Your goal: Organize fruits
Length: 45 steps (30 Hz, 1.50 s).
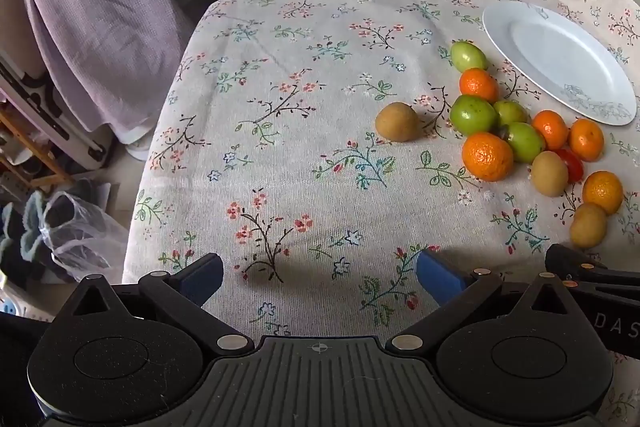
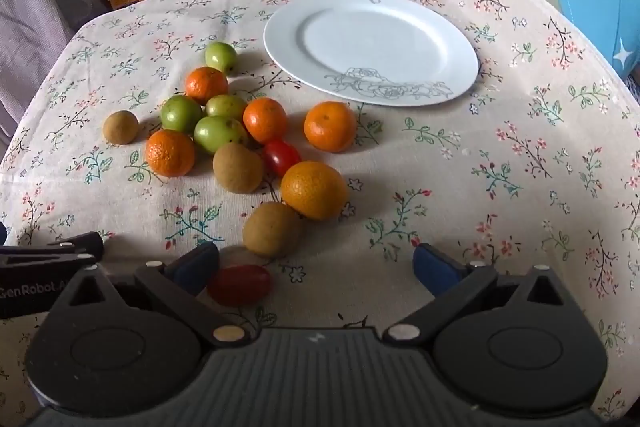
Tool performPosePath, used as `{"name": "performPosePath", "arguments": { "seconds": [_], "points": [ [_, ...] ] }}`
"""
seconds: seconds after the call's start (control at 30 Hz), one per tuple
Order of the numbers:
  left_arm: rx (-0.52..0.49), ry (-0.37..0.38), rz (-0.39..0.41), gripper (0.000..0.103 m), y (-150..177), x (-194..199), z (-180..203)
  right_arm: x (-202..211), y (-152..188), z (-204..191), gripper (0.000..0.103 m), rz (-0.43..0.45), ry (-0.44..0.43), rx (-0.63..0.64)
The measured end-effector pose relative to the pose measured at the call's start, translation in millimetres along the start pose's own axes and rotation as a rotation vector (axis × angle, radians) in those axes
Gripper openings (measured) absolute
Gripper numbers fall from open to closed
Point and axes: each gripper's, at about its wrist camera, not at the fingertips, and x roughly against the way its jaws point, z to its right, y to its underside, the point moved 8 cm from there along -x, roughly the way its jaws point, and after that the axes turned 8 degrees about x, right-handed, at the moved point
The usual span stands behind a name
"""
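Hovering low over the cloth-covered surface (image 2: 500, 187), the right hand-held gripper (image 2: 316, 263) is standing wide and holding nothing, with a red tomato (image 2: 239, 283) lying just inside its left finger, long axis running across the opening, so this gripper is judged the nearer one. Beyond it, the brown fruits, oranges and green fruits are clustering ahead and to the left, with the bare white plate (image 2: 360, 7) farther back. The left hand-held gripper (image 1: 319, 277) is likewise gaping wide and unladen over bare cloth, its view missing that nearest tomato.
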Motion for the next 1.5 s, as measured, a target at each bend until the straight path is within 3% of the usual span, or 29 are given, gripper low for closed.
{"name": "performPosePath", "arguments": {
  "seconds": [0.2,0.57,0.87,1.5],
  "points": [
    [0.005,-0.012,-0.012,0.103,2,3,1,4,7,-2,0.102,-0.065,-0.005,0.004],
    [-0.050,-0.048,-0.034,0.103,4,9,6,6,11,2,0.102,-0.081,-0.009,0.000],
    [-0.067,-0.083,0.015,0.103,-7,21,10,11,1,8,0.102,-0.054,0.014,-0.009],
    [-0.102,-0.060,0.034,0.102,-22,29,18,9,-9,16,0.102,-0.081,0.000,-0.040]
  ]
}}
